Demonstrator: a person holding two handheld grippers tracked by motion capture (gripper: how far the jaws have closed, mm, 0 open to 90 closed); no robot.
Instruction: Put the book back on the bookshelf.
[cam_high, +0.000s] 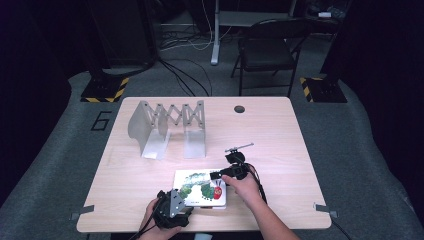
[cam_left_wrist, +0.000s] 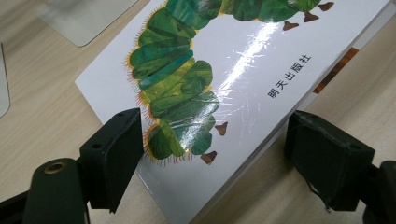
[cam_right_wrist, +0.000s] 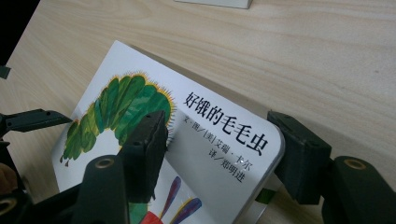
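The glossy white picture book with a green caterpillar (cam_high: 201, 188) lies between both grippers, the left gripper (cam_left_wrist: 212, 154) straddling one corner with jaws apart, the right gripper (cam_right_wrist: 224, 154) straddling another, neither visibly pinching it.

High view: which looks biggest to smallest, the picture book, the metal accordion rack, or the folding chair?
1. Metal accordion rack
2. Folding chair, close to the rack in apparent size and farther from the camera, so this order is unsure
3. Picture book
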